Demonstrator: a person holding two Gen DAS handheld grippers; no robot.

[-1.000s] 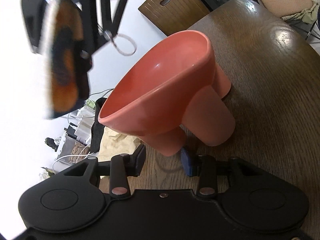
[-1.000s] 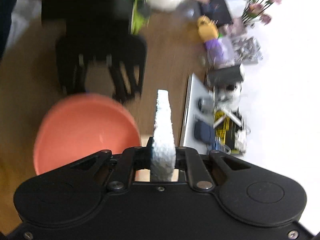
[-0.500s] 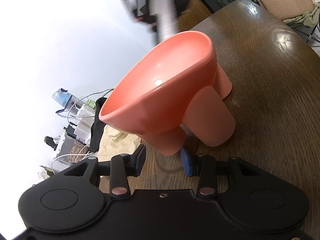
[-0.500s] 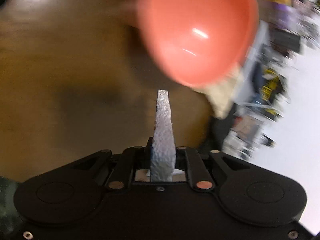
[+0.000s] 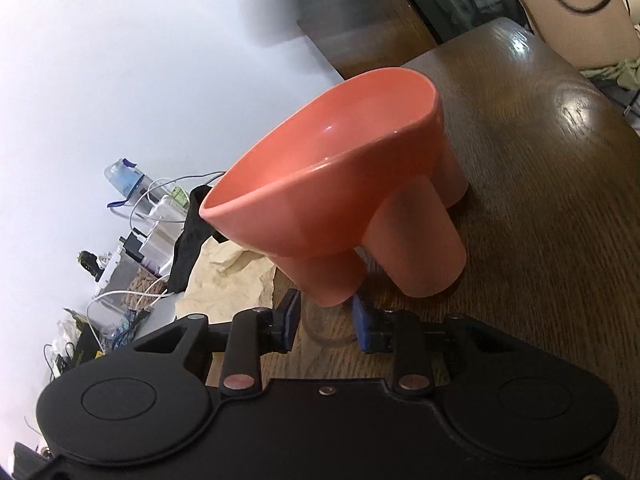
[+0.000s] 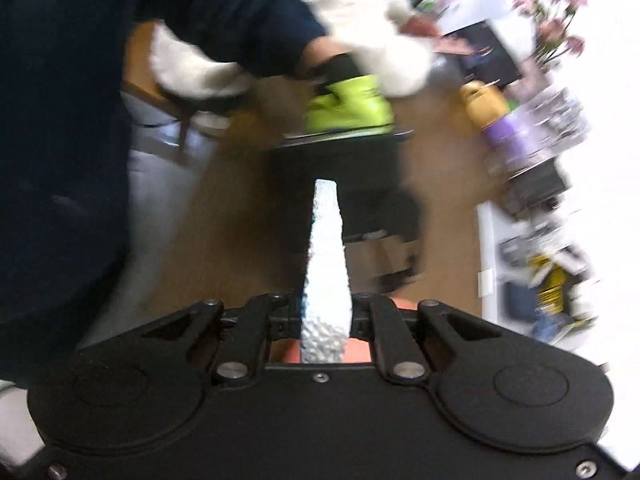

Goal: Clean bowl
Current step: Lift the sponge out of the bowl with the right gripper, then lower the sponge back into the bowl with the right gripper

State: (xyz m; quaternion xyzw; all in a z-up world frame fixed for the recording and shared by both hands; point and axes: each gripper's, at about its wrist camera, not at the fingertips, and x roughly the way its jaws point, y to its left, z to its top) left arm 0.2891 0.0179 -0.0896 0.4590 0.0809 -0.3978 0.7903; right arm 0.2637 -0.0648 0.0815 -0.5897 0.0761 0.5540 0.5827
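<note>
A coral bowl (image 5: 332,184) on three thick legs stands tilted over the wooden table (image 5: 540,200), its mouth facing up and left. My left gripper (image 5: 325,314) has the nearest leg between its blue pads; its jaws are closing and press on that leg. My right gripper (image 6: 326,320) is shut on a white, pebbled sponge (image 6: 326,256) that sticks out forward. In the blurred right wrist view a sliver of the bowl (image 6: 360,354) shows just beneath the fingers. Beyond the sponge is the left gripper's black and lime-green body (image 6: 348,108), held by a hand.
Crumpled brown paper (image 5: 228,280), a black cloth, cables and a water bottle (image 5: 124,178) crowd the table's left edge. A chair (image 5: 572,20) stands beyond the far corner. A person's dark sleeve (image 6: 60,120) fills the left of the right wrist view; flowers (image 6: 556,12) and clutter lie right.
The right gripper crossed from upper left past the bowl's far rim and left the left wrist view. Its own view swung off the bowl's inside onto the hand. The bowl stayed gripped.
</note>
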